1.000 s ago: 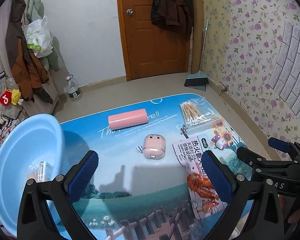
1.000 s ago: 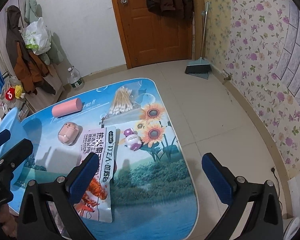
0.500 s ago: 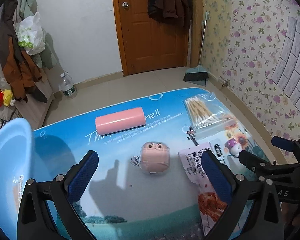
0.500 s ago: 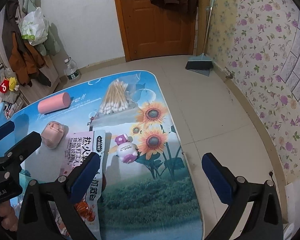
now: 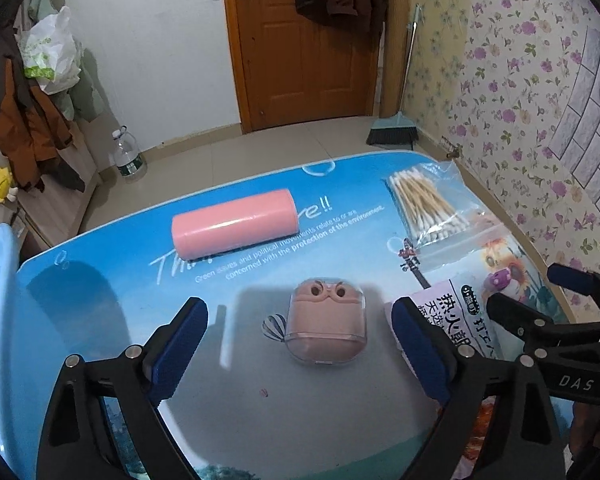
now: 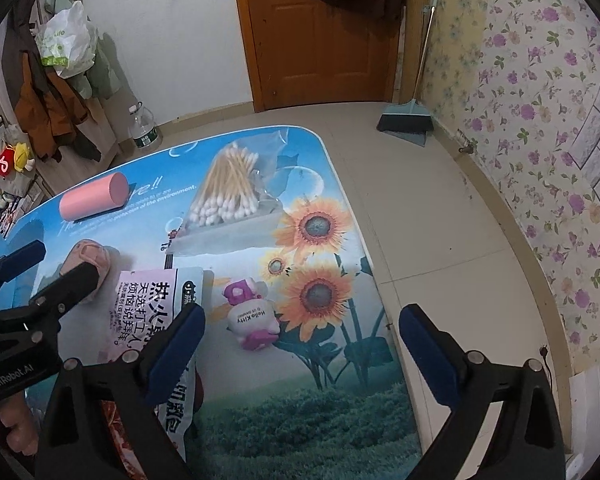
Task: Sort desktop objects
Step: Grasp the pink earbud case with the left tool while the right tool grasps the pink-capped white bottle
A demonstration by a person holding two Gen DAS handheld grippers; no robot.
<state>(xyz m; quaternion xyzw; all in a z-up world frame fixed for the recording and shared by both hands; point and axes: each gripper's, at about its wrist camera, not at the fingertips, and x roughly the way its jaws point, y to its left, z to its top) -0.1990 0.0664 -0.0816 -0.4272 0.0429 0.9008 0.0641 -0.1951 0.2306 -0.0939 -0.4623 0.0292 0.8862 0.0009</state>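
- Your left gripper [image 5: 300, 340] points steeply down at the table [image 5: 100, 300], its jaws closing but touching nothing yet; the small pink hard-shell earbud case in a clear cover [image 5: 326, 328] sits between them.
- That case looks light, rigid and slick: take it across its flat sides, squarely.
- Your right gripper [image 6: 302, 340] hangs released and empty over the white-and-pink squishy cat figure [image 6: 252, 322].
- Farther off lies the pink cylindrical roll [image 5: 234, 224], likely to roll.

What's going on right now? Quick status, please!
Left gripper closing, pink earbud case between its jaws, untouched. Right gripper open over Hello Kitty toy. Nothing in the way.
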